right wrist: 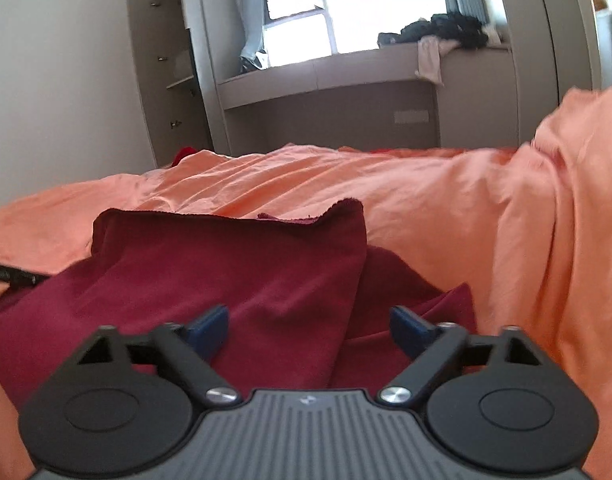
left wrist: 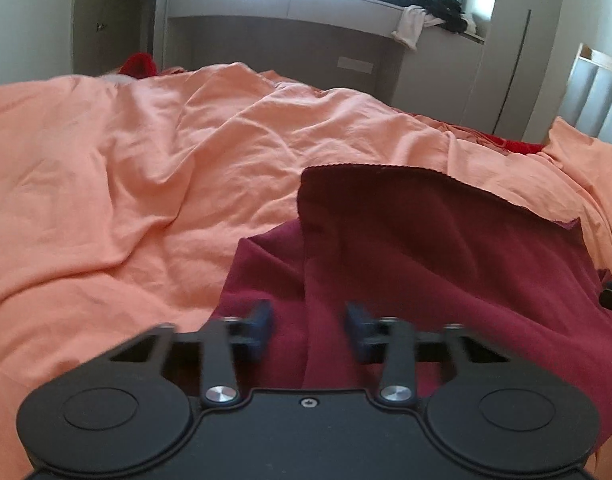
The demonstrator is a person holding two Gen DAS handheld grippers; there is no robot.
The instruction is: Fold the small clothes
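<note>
A big orange sheet (left wrist: 126, 168) covers the bed. On it lies the dark red cloth (left wrist: 445, 248), at about 5 o'clock in the left view and 7 o'clock in the right view, with one part folded over. The left gripper (left wrist: 309, 322) has its blue fingers (left wrist: 262, 316) a little apart with a ridge of cloth between them, not pinched. The right gripper (right wrist: 309, 326) has its fingers spread wide above the cloth, holding nothing.
</note>
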